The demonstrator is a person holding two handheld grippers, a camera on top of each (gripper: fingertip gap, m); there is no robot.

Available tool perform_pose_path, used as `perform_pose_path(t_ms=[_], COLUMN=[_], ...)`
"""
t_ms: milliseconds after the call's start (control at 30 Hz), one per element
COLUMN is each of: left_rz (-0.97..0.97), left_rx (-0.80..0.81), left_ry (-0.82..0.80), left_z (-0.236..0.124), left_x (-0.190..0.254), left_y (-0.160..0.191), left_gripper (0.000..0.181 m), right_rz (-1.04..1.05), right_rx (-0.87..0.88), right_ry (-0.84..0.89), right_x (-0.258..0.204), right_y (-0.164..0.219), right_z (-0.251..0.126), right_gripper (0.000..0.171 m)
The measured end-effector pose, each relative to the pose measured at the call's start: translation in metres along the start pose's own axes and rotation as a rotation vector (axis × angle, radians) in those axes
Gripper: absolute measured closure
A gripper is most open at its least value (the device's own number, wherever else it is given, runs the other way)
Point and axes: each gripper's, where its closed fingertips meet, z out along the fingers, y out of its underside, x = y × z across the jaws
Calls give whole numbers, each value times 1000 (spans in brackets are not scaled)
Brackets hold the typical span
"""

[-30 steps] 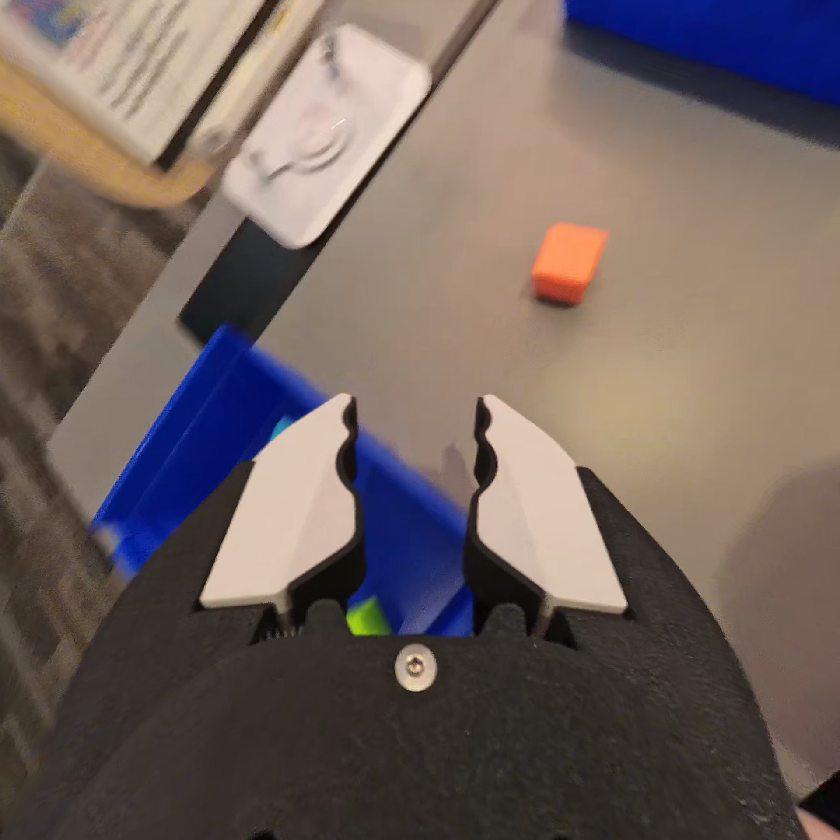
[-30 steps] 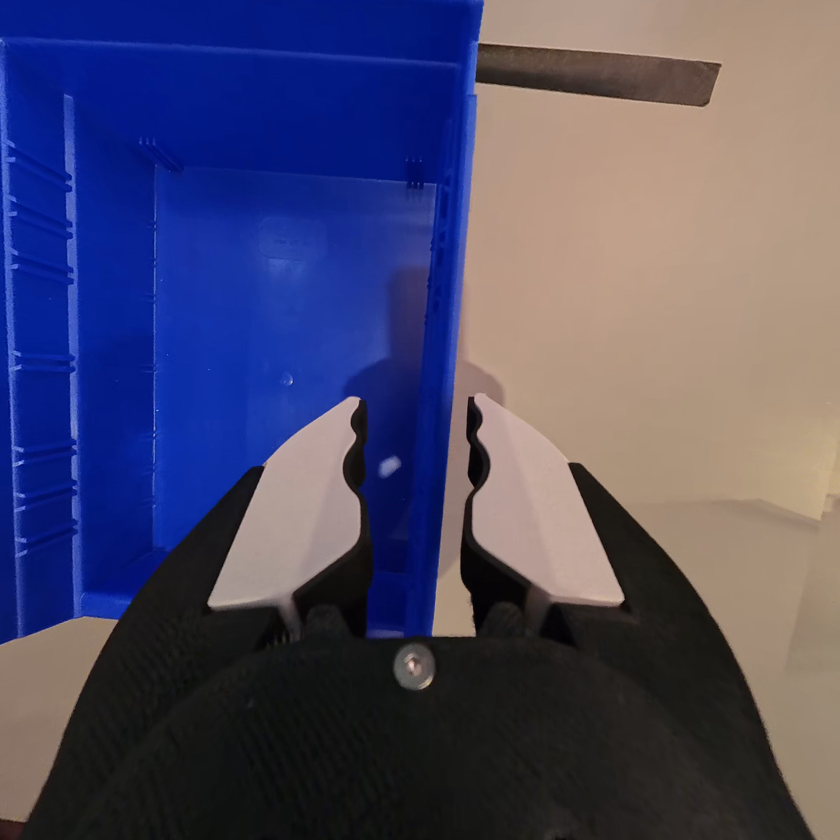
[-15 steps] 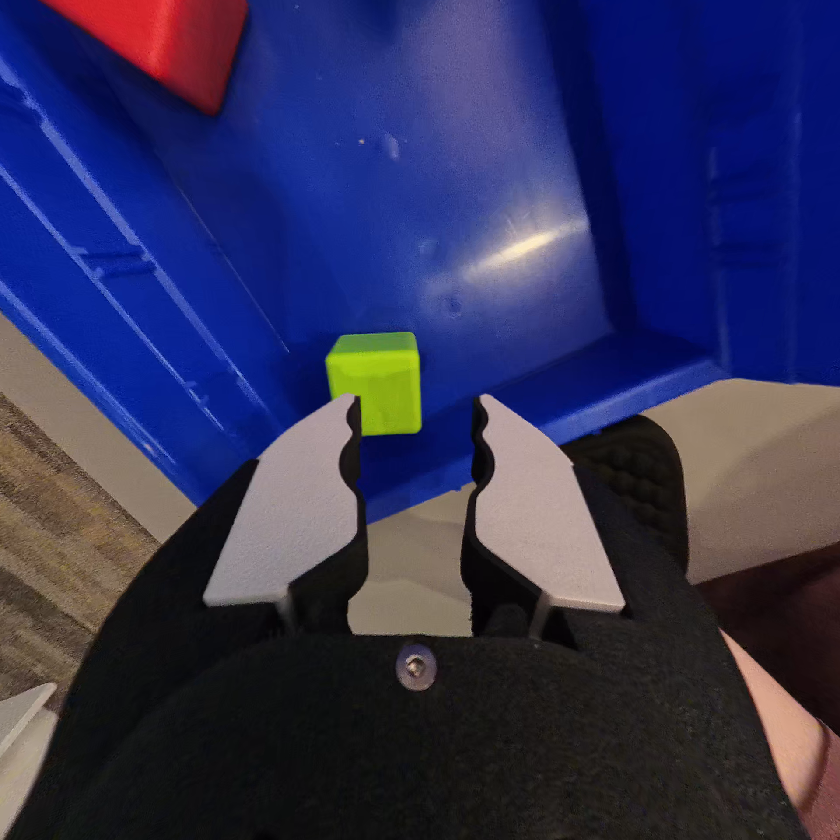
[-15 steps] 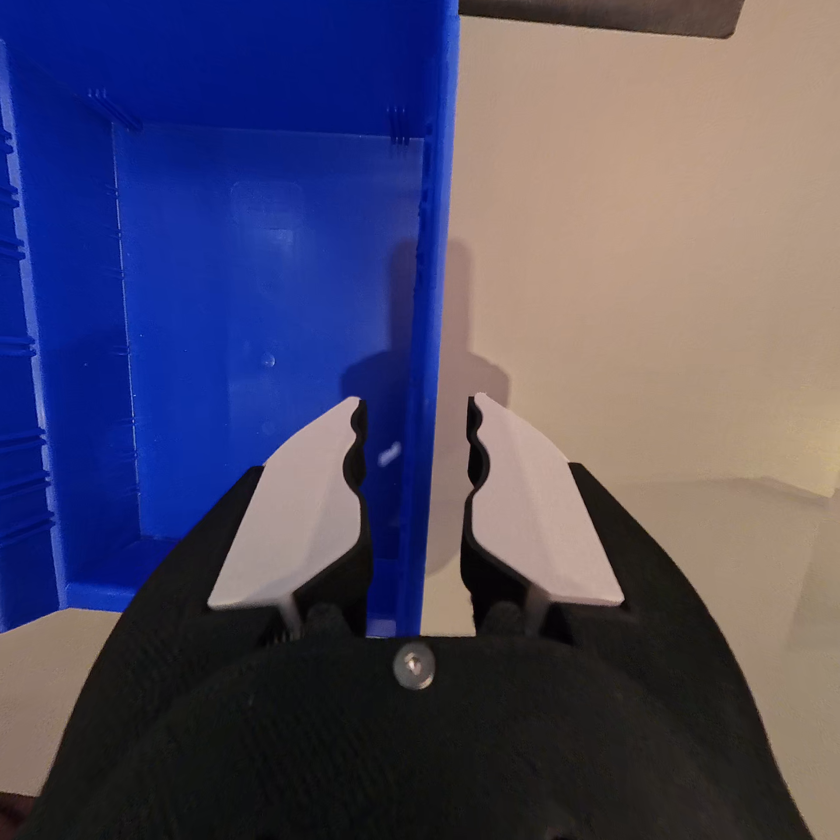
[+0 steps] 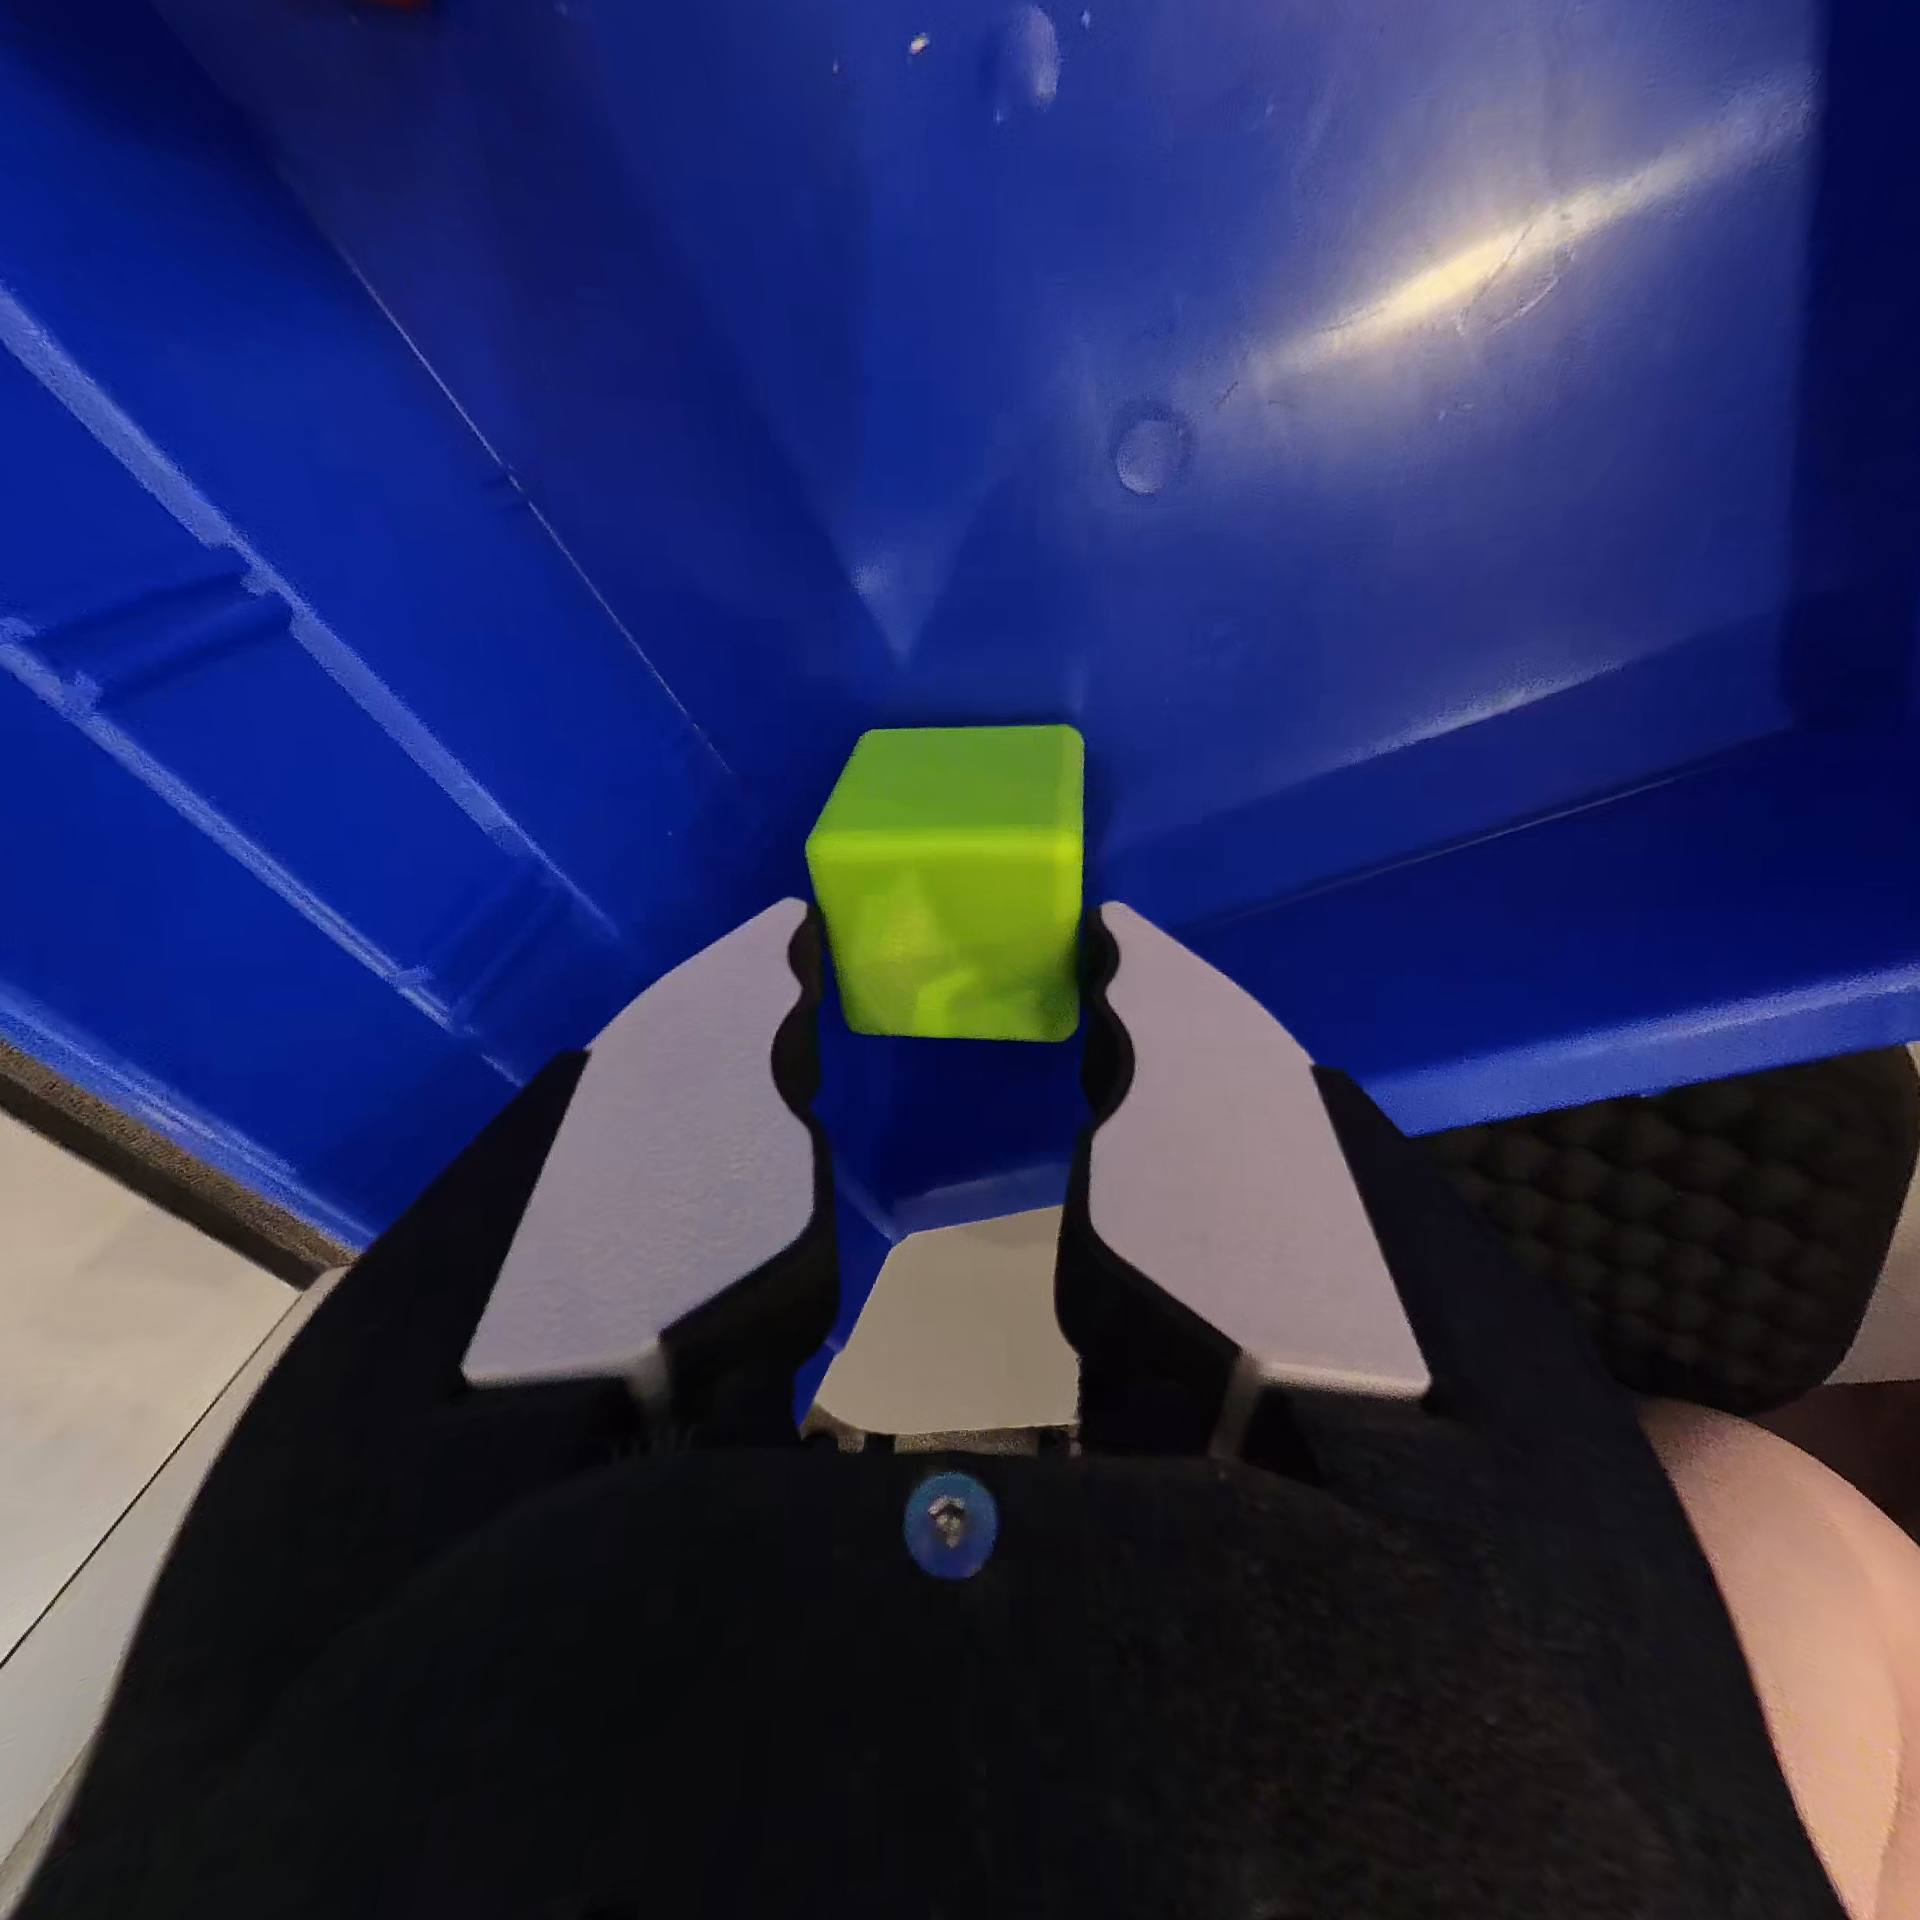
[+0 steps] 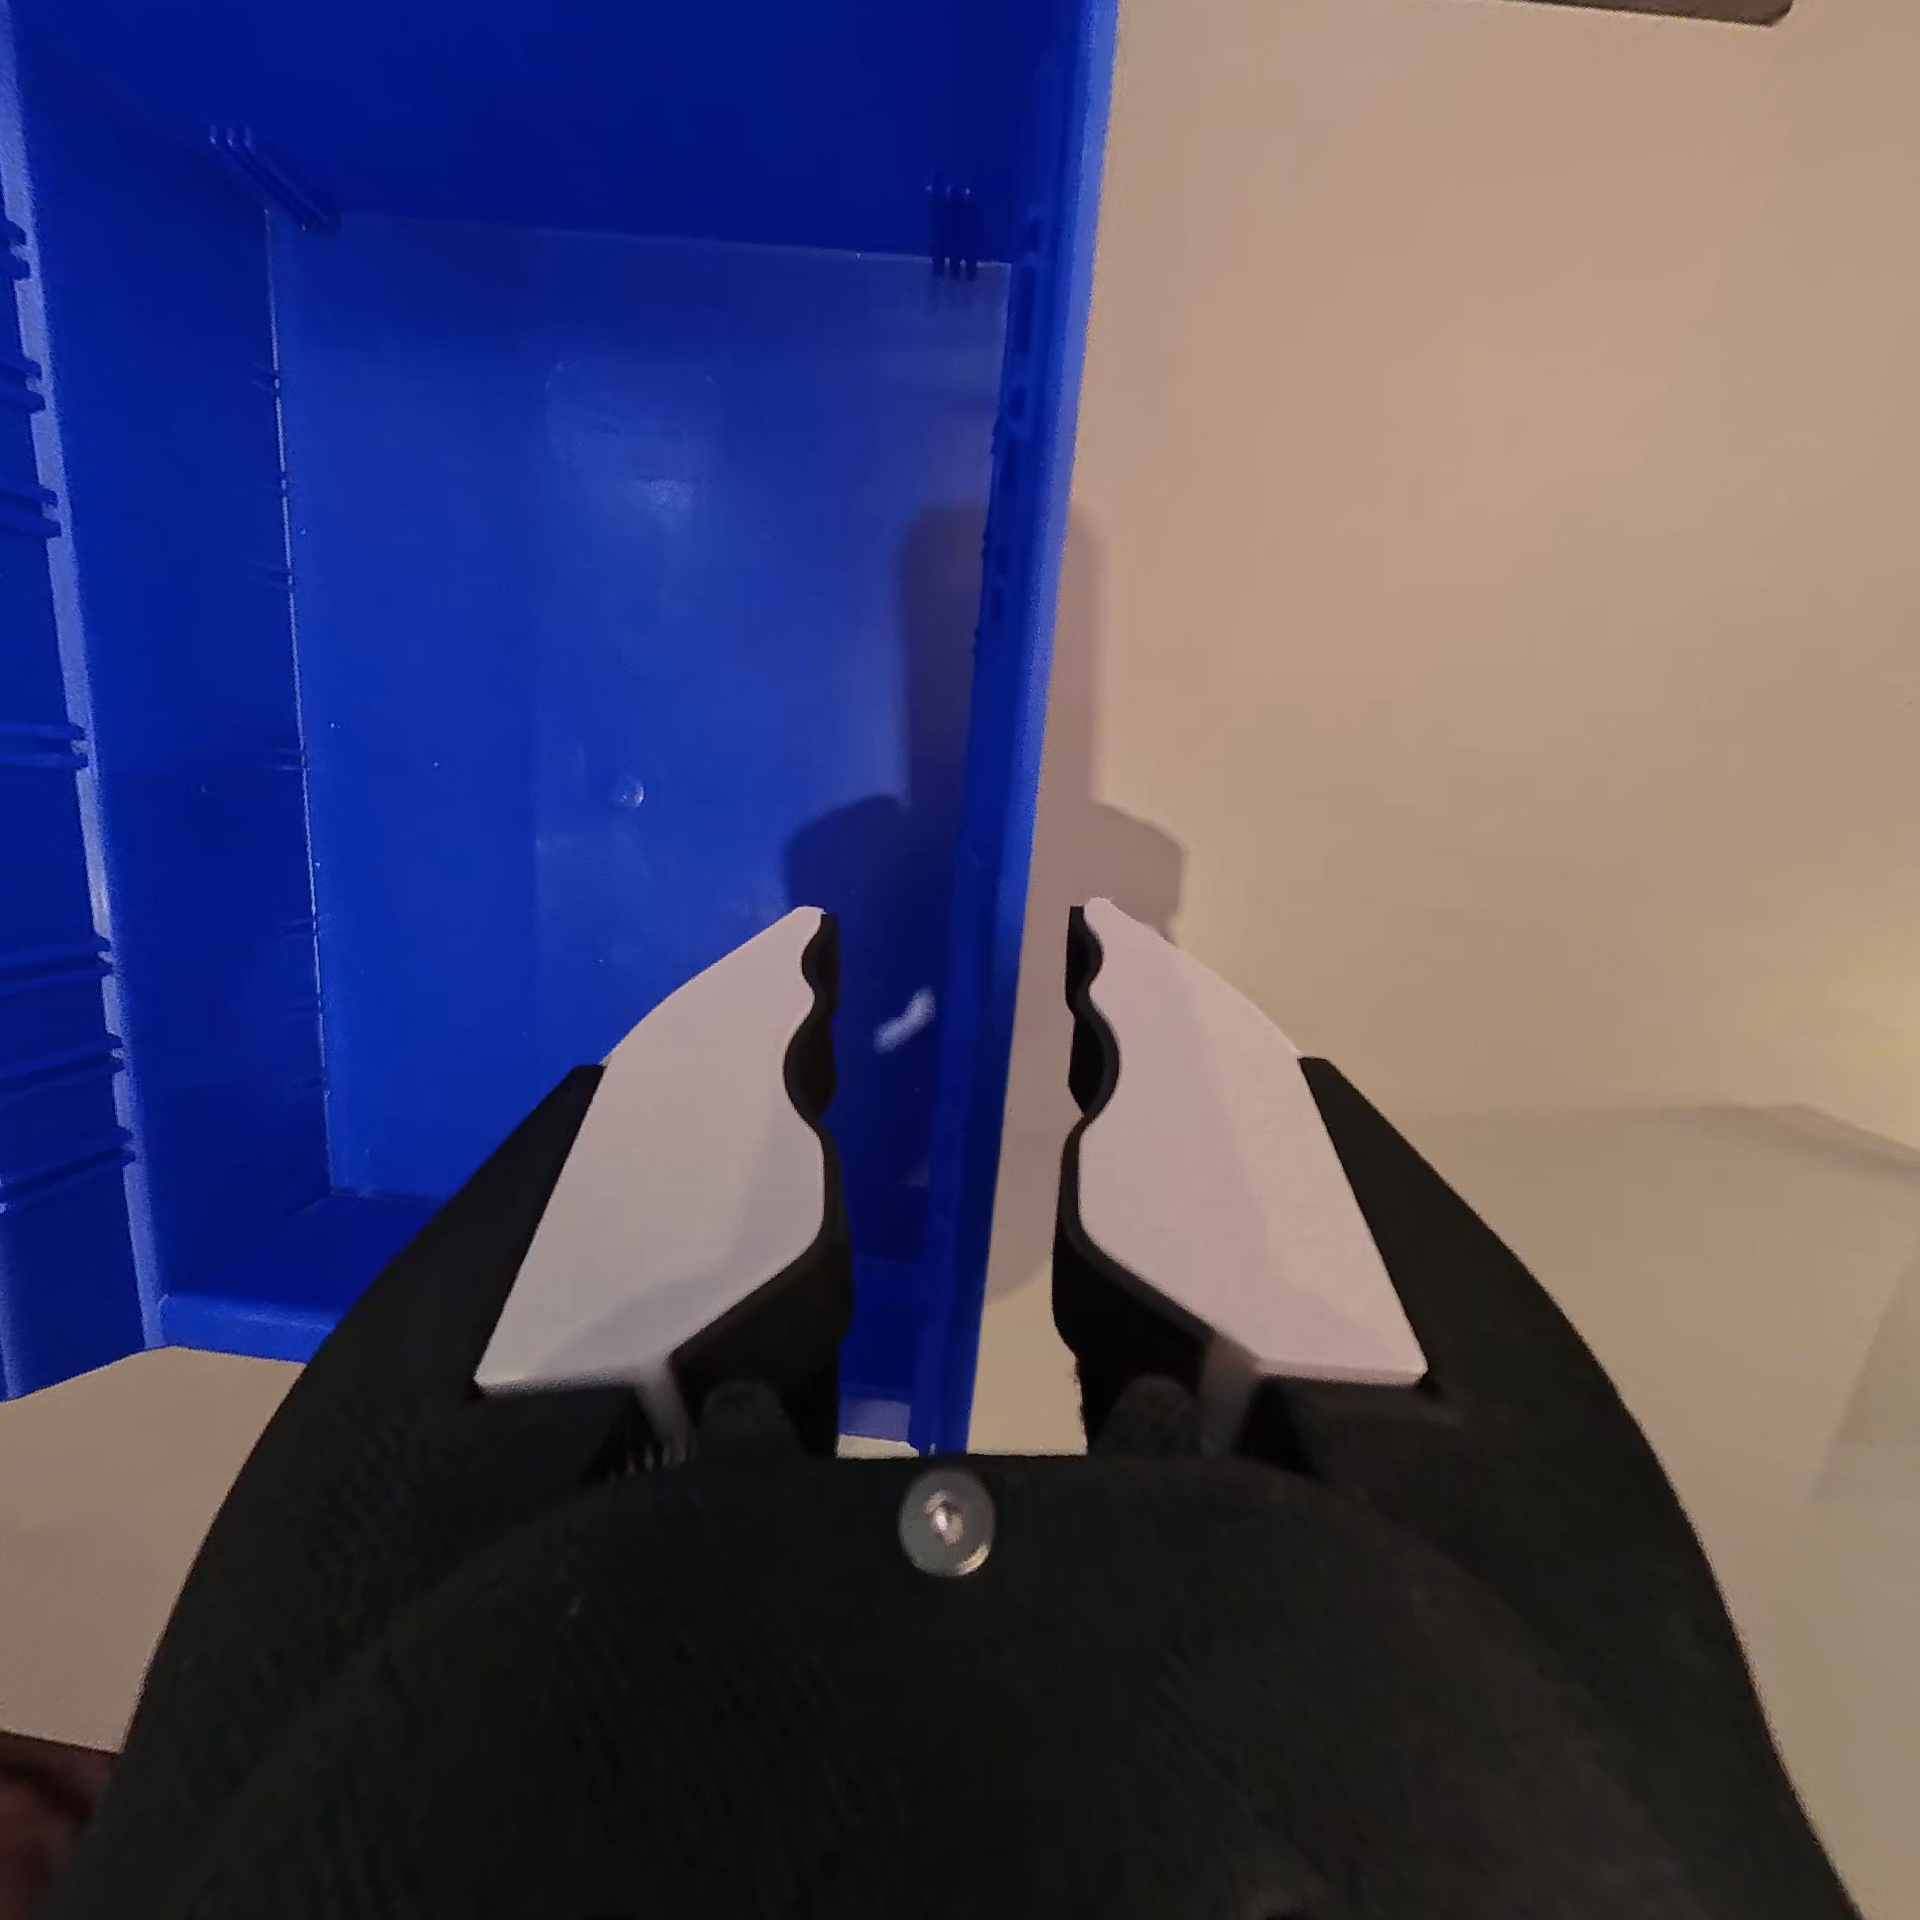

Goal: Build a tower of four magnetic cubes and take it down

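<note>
I have the left gripper [image 5: 948, 914] reaching down into the blue plastic bin [image 5: 1351, 520], its two pale fingers spread and straddling the lime-green magnetic cube [image 5: 951, 883], which sits on the bin floor close to the near wall, by a corner. The fingertips [image 5: 769, 935] lie just beside the cube's left and right faces; I cannot tell from this view whether they touch it yet, so I treat the cube as not yet gripped. To do this pick well, I would push a little deeper so the wavy inner pads sit against the middle of the side faces instead of only the near edge, keep the cube centred between the fingers, and close evenly so it does not twist or skid toward the bin wall. The near wall and the corner leave little room, so I judge a straight lift safer than dragging it sideways. A sliver of red shows at the far left top of the view, probably another cube, but too little is visible to be sure. My right gripper [image 6: 948, 925] hangs with its fingers apart and nothing between them, over the right-hand wall of a second blue plastic bin [image 6: 623, 623], whose floor looks bare, with the pale tabletop [image 6: 1455, 623] to its right; I would hold it clear until the green cube is out.
</note>
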Motion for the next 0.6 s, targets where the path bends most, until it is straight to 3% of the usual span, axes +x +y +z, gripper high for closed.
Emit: perform_pose_path(t_ms=[200,300,500,600], left_rz=[29,27,41,147], left_rx=[23,125,581,838], left_ry=[-61,-90,-167,-87], left_z=[-4,-23,-126,-187], left_x=[-10,-13,6,62], left_y=[-3,-10,-40,-71], left_gripper=[135,135,135,135], right_rz=[2,-3,-8,-11], right_rx=[-14,-20,-44,-51], right_ry=[-6,-11,-7,-8], right_x=[1,0,0,0], right_y=[3,4,7,7], right_z=[2,3,5,6], right_gripper=[127,127,127,127])
